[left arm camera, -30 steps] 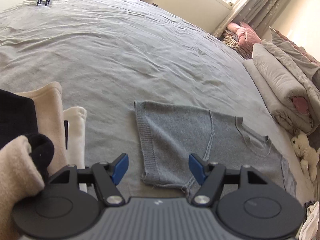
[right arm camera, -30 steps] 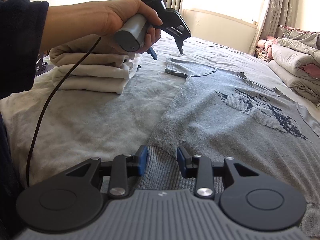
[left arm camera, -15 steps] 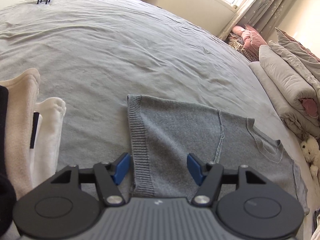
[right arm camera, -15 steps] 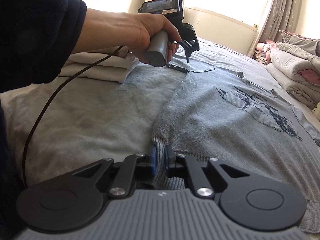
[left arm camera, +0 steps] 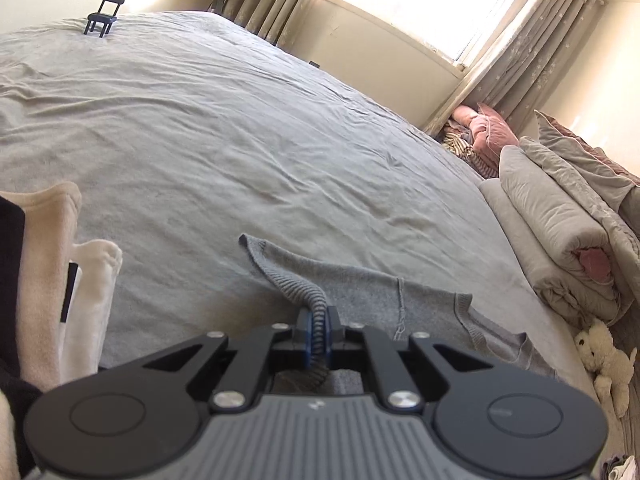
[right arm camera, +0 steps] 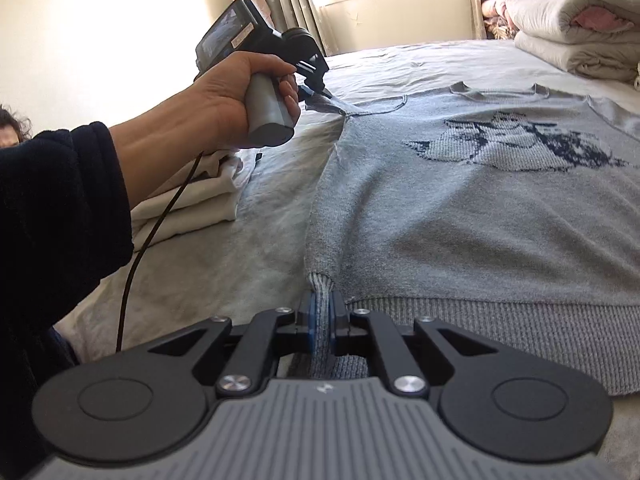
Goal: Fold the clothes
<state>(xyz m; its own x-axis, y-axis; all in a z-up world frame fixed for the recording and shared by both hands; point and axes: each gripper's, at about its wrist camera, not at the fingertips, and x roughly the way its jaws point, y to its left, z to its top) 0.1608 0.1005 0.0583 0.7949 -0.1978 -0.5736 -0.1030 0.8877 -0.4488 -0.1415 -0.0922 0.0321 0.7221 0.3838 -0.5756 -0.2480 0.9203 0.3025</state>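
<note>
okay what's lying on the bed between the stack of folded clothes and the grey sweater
Nothing: in the right wrist view only bare grey bedsheet separates the folded stack from the grey sweater.

Left claw (left arm camera: 318, 330) pinched tight on ribbed cuff of grey sweater (left arm camera: 360, 292) over wrinkled bedsheet (left arm camera: 200, 140).

Grey knit sweater (right arm camera: 460, 216) with a dark motif lies flat on the bed.

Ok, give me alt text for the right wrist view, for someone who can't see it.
The right gripper is shut on the ribbed hem corner of a grey sweater lying flat on a bed. Further back, a hand holds the left gripper at the sweater's sleeve, beside a pile of folded clothes.
</note>
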